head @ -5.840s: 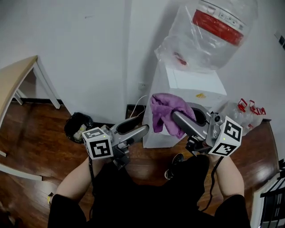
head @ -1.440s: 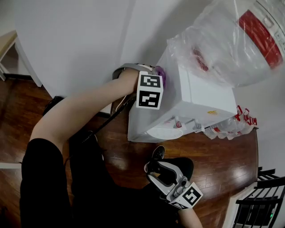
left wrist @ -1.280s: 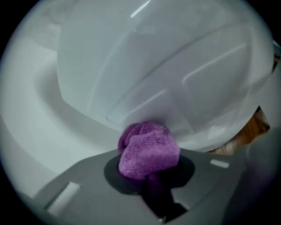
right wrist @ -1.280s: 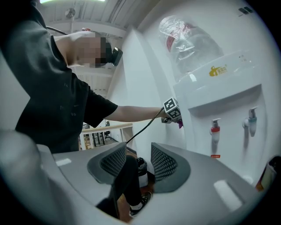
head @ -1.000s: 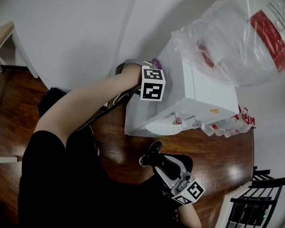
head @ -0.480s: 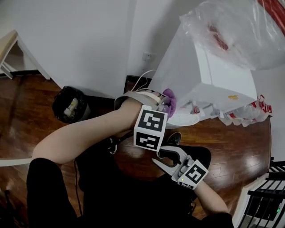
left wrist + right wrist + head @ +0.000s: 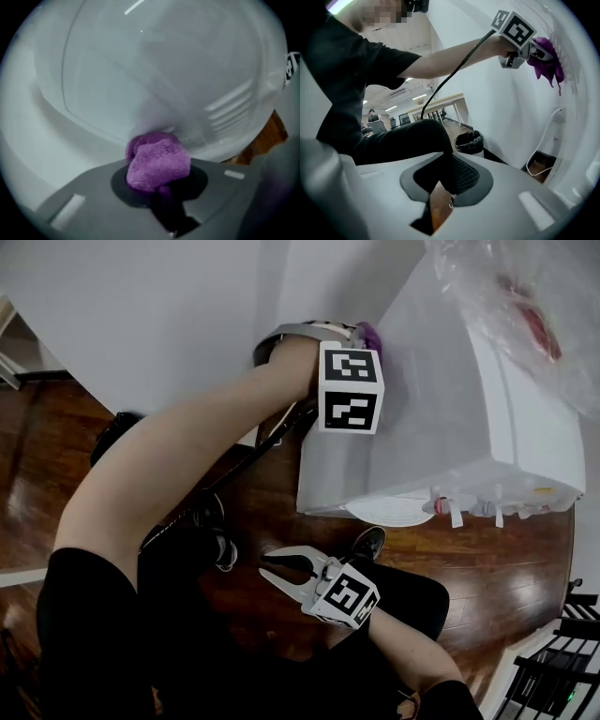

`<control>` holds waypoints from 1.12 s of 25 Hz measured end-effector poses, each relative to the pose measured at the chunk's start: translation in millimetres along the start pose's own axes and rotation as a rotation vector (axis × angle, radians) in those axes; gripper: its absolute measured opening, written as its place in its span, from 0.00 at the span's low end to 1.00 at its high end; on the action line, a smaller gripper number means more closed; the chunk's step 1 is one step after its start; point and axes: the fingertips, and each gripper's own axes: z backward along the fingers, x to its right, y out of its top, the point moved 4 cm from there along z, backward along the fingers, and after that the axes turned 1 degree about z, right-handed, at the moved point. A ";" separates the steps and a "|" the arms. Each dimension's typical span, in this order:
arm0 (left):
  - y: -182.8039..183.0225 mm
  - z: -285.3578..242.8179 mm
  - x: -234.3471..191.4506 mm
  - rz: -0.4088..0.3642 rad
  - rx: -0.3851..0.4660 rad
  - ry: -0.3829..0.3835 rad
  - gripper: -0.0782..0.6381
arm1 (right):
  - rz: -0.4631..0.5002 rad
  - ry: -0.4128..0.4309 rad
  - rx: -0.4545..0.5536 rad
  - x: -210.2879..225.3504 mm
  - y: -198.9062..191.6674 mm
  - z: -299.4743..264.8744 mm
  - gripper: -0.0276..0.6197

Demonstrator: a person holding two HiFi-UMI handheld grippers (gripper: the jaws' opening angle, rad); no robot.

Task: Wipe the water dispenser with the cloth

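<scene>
While wooden floor (image 7: 487, 559) spreads below, left hand-held gripper (image 7: 160, 183) clamps purple cloth (image 7: 157, 159) against dispenser (image 7: 441, 427).

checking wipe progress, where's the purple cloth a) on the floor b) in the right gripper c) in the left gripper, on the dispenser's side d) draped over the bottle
c: the left gripper is shut on the purple cloth and presses it against the white side of the water dispenser.

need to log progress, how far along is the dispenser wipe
Done: the cloth is picked up, bunched in the left gripper. In hand: it presses against the side panel of the water dispenser, near the top. Left: probably the front with the taps and the lower side; no wiped patch shows.
</scene>
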 end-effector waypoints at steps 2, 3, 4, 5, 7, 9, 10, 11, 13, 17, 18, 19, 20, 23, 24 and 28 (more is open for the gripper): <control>-2.1 -7.0 -1.7 0.014 -0.004 0.011 0.25 | -0.006 -0.057 -0.013 10.0 -9.3 2.8 0.11; -2.3 -6.6 2.7 0.030 -0.001 0.007 0.25 | -0.016 -0.110 -0.012 18.4 -11.8 5.3 0.10; -0.9 -2.8 10.7 0.056 0.011 -0.007 0.25 | -0.034 -0.170 -0.010 28.0 -14.4 8.6 0.09; 2.4 4.5 22.3 0.082 0.030 -0.031 0.25 | -0.057 -0.227 -0.011 37.4 -17.5 12.7 0.09; 12.1 26.4 55.4 0.091 0.070 -0.090 0.25 | -0.091 -0.304 -0.026 51.6 -25.2 20.4 0.09; 21.9 51.6 97.7 0.045 0.096 -0.154 0.25 | -0.109 -0.333 -0.051 57.4 -33.5 24.5 0.08; 25.8 63.9 119.7 0.019 0.104 -0.186 0.25 | -0.120 -0.337 -0.060 57.7 -37.3 25.0 0.08; 29.2 75.8 141.4 -0.001 0.111 -0.221 0.25 | -0.131 -0.338 -0.068 56.5 -41.0 24.9 0.08; 35.7 97.4 181.7 -0.012 0.126 -0.303 0.25 | -0.144 -0.328 -0.081 49.7 -46.5 22.2 0.08; 42.9 111.7 220.5 -0.051 0.143 -0.338 0.25 | -0.116 -0.273 -0.107 25.6 -47.1 9.1 0.08; 40.4 105.4 217.2 -0.075 0.135 -0.304 0.25 | -0.113 -0.265 -0.110 21.4 -49.9 8.2 0.08; 35.8 96.1 210.2 -0.100 0.121 -0.262 0.25 | -0.114 -0.256 -0.108 17.8 -51.3 7.6 0.08; 29.3 84.3 200.0 -0.127 0.104 -0.211 0.25 | -0.120 -0.249 -0.100 14.9 -52.2 7.4 0.08; 3.7 37.3 160.4 -0.200 0.060 -0.062 0.25 | -0.159 -0.236 -0.077 8.6 -55.8 6.4 0.08; -5.3 19.8 146.8 -0.198 0.054 -0.040 0.25 | -0.171 -0.230 -0.073 7.8 -56.4 4.9 0.08; -36.8 -43.5 94.2 -0.094 0.013 0.000 0.25 | -0.214 -0.203 -0.071 10.6 -55.9 -1.6 0.08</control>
